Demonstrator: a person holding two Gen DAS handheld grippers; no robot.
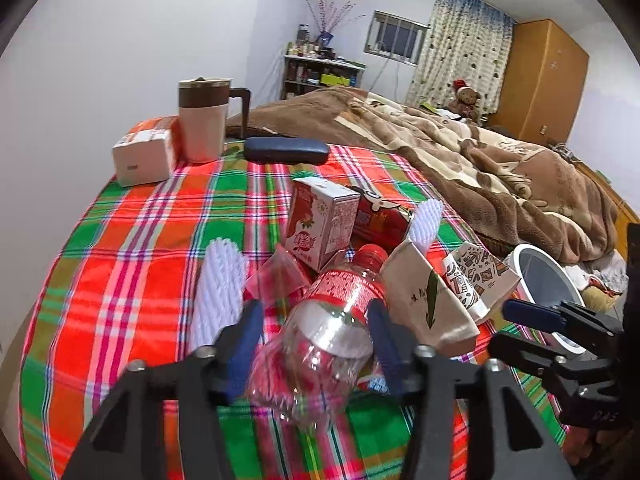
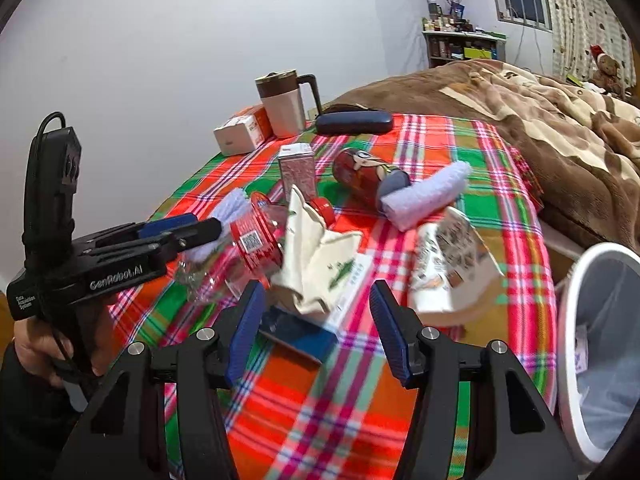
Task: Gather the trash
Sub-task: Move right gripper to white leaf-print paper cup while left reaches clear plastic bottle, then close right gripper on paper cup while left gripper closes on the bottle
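Currently left gripper (image 1: 316,340) pinches one plastic bottle (image 1: 320,332); right gripper (image 2: 316,328) spread, unloaded; two white foam sleeves (image 1: 218,292), one juice carton (image 1: 320,224), one bin (image 2: 600,344) nearby.

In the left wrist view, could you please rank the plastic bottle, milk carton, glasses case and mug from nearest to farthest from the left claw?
1. Plastic bottle, between the left claw fingers.
2. Milk carton, just beyond.
3. Glasses case, mid-table.
4. Mug, far left.
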